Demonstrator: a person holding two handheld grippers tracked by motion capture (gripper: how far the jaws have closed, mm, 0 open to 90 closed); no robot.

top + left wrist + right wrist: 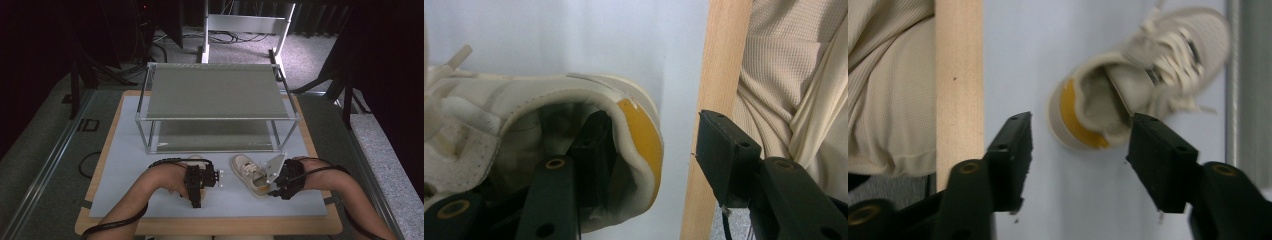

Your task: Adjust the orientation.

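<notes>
I hold one tool in each hand over the near part of the desk (125,200), which is a pale surface with a wooden border. My left tool (656,135) is at the left shoe (549,115), a cream sneaker with a yellow patch on its heel. Seen along that tool, one black jaw is sunk inside the shoe's opening, against the inner lining of the heel. The other jaw stands outside, with a strip of bare desk showing between it and the yellow patch. So the heel wall sits between the jaws, but they are parted and not clamped on it. The shoe lies on the desk close to the near wooden edge, and my beige shirt shows just beyond that edge. From above, my left hand (172,181) covers most of this shoe, and I can make out little of it there.

My right tool (1079,131) has its jaws apart with nothing between them. The right shoe (1138,75) lies just past the jaw tips, its yellow-patched heel toward the tool and its laced toe pointing away toward the rack. The pads do not touch it. From above, this shoe sits right of centre on the desk, between my two hands and just beside the right one.

A metal rack (215,92) with two shelves stands on the far half of the desk, well apart from my left hand.
</notes>
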